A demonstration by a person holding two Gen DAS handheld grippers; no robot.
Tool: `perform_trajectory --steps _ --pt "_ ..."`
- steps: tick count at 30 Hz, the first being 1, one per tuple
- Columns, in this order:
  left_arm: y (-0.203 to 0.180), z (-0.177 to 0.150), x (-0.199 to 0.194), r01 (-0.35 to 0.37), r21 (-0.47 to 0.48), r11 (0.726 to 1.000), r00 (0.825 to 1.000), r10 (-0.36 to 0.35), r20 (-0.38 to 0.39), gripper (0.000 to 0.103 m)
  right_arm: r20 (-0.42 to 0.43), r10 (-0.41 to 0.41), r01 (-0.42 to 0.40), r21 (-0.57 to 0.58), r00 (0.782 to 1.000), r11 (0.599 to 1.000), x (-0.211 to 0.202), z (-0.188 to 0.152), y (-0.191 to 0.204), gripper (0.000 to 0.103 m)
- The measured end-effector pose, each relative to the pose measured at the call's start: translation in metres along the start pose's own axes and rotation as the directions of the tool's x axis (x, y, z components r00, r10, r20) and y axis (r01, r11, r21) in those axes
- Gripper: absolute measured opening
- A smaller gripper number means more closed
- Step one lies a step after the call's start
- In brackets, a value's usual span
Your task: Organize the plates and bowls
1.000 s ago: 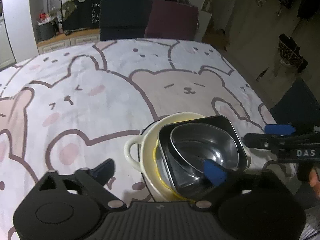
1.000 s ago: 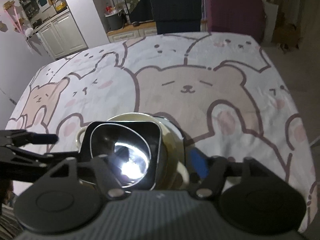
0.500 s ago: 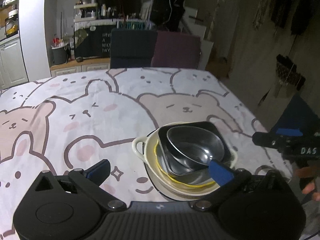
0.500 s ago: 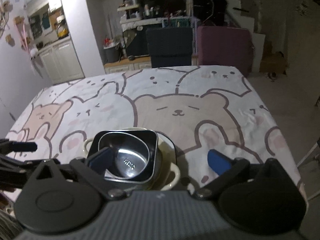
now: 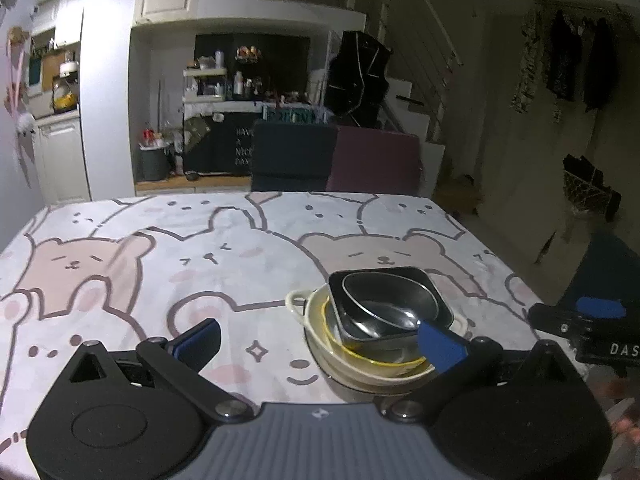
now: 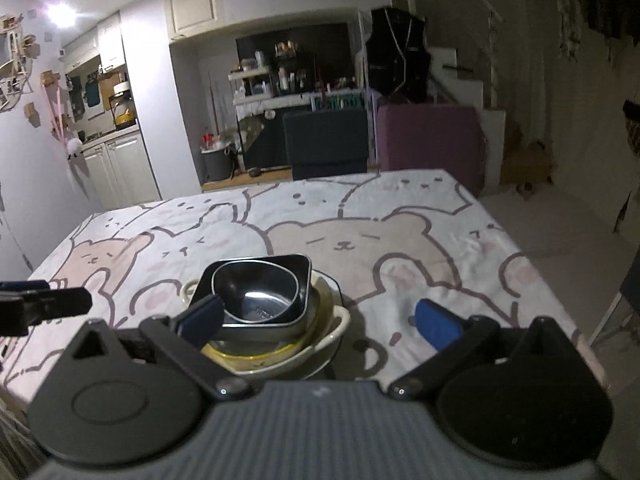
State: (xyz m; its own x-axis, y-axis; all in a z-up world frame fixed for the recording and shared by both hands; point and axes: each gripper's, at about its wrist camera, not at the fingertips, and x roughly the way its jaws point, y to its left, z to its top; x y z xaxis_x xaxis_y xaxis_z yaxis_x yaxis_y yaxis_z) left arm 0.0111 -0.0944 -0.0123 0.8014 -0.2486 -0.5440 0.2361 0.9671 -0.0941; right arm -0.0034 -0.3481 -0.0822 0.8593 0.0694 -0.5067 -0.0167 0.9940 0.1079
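Backing off since a second ago, the left gripper point(image 5: 320, 340) gapes empty; the nested stack, round steel bowl point(image 5: 390, 306) in square black dish point(image 5: 434, 288) in cream handled bowl point(image 5: 360, 368), sits near the tablecloth's front edge; the right gripper point(image 6: 320, 320) has just spread wide, empty.

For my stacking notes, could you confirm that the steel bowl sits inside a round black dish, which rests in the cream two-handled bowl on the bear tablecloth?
Not quite: the black dish is square with rounded corners, not round, as the left wrist view shows. The rest holds: the steel bowl sits inside it, and it rests in the cream two-handled bowl on the bear tablecloth.
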Motion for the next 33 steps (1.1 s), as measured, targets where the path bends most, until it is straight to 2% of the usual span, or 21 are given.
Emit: perform_trajectory --steps 2,7,15,20,29,33 --pt "0.000 -0.006 -0.005 0.001 -0.001 1.000 1.000 -0.001 0.010 0.103 0.014 -0.008 0.008 -0.022 1.000 1.000 -0.005 -0.006 0.002 0.103" --pt "-0.001 -0.020 -0.013 -0.068 -0.003 0.998 0.997 0.068 0.027 0.103 0.030 -0.018 0.020 -0.066 0.999 0.998 -0.013 -0.017 0.009 0.103" --pt "0.003 -0.045 -0.020 -0.091 -0.023 0.996 0.995 0.091 0.034 0.103 0.052 -0.011 0.017 -0.102 0.999 0.995 -0.024 -0.034 0.012 0.103" --pt "-0.001 -0.059 -0.021 -0.067 -0.010 0.998 0.997 0.068 0.033 0.103 0.062 -0.009 0.016 -0.119 0.998 0.993 -0.028 -0.040 0.014 0.103" --pt "-0.005 -0.063 -0.021 -0.102 0.018 0.995 0.994 0.101 0.040 0.103 0.078 -0.020 0.031 -0.140 0.997 0.990 -0.028 -0.046 0.015 0.103" --pt "-0.007 -0.063 -0.022 -0.092 0.027 0.995 0.995 0.091 0.044 0.103 0.087 -0.021 0.033 -0.137 0.996 0.990 -0.030 -0.047 0.016 0.103"
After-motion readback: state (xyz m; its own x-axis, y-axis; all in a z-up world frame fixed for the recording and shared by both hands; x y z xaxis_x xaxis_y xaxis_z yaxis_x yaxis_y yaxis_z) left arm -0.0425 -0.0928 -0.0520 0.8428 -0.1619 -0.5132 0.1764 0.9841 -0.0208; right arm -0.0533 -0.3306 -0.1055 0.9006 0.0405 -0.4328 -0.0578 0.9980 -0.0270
